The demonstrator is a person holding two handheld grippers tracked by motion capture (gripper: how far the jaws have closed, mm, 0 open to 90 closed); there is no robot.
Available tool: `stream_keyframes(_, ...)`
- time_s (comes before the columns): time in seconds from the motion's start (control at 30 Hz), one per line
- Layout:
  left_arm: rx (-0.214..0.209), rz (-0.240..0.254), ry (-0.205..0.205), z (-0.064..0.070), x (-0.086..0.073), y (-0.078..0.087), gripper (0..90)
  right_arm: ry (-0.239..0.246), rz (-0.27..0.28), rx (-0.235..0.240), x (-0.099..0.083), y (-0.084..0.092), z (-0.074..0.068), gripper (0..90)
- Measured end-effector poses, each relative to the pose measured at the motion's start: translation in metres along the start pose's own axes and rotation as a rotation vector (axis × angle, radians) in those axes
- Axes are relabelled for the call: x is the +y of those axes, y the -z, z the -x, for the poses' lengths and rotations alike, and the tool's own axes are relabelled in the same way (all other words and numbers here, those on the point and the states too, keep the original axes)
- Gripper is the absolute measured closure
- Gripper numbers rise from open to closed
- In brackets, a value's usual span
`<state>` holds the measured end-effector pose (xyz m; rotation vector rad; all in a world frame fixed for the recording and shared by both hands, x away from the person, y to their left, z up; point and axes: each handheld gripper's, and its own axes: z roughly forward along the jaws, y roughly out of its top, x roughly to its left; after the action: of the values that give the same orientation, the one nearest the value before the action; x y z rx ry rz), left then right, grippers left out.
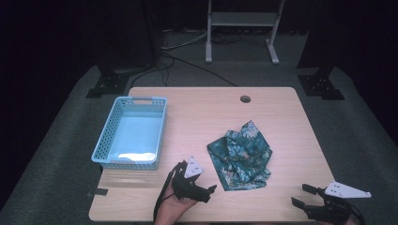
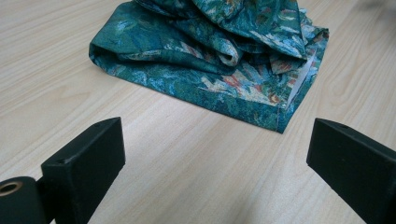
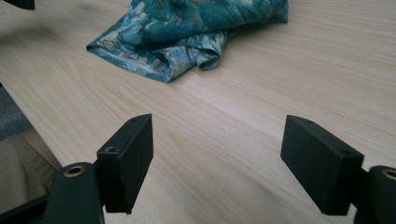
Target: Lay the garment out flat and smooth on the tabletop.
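A crumpled teal cloth with a floral print [image 1: 241,154] lies on the wooden table [image 1: 211,110], right of centre. A hand holds my left gripper [image 1: 210,193] near the front edge, just left of the cloth, its jaws pointing at the cloth's near corner. In the left gripper view the cloth [image 2: 210,60] sits a short way ahead of the left gripper [image 2: 217,140], which is open and holds nothing. My right gripper [image 1: 300,195] rests at the front right corner, apart from the cloth. Seen from the right gripper [image 3: 219,128], also open, the cloth [image 3: 187,28] lies farther off.
A light blue perforated basket [image 1: 107,129] stands on the left part of the table, with something pale lying flat inside it. A round cable hole [image 1: 245,99] sits near the table's far edge. Dark floor, cables and a white stand lie beyond.
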<state>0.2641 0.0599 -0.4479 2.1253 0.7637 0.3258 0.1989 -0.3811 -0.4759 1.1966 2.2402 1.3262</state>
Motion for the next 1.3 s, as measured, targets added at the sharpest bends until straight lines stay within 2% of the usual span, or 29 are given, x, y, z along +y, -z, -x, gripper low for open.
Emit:
stream_keyframes(0.43,0.001,0.010,-0.002,0.000,0.002,0.002,3.6,0.027,0.016,0.001,0.011,-0.006,-0.005,24.9)
stream_keyframes(0.7,-0.011,0.008,-0.004,-0.001,0.003,-0.001,3.9,0.050,-0.020,0.013,0.019,-0.013,-0.002,24.9)
stream_keyframes(1.0,-0.014,0.016,0.005,-0.004,0.003,0.000,3.9,0.097,-0.052,0.023,0.044,-0.032,0.005,25.0)
stream_keyframes(1.07,-0.020,0.020,0.017,-0.005,0.003,0.000,3.9,0.107,-0.057,0.030,0.050,-0.037,0.006,25.0)
stream_keyframes(1.3,-0.020,0.028,0.013,-0.006,0.003,0.003,4.1,0.151,-0.066,0.044,0.076,-0.055,0.004,25.0)
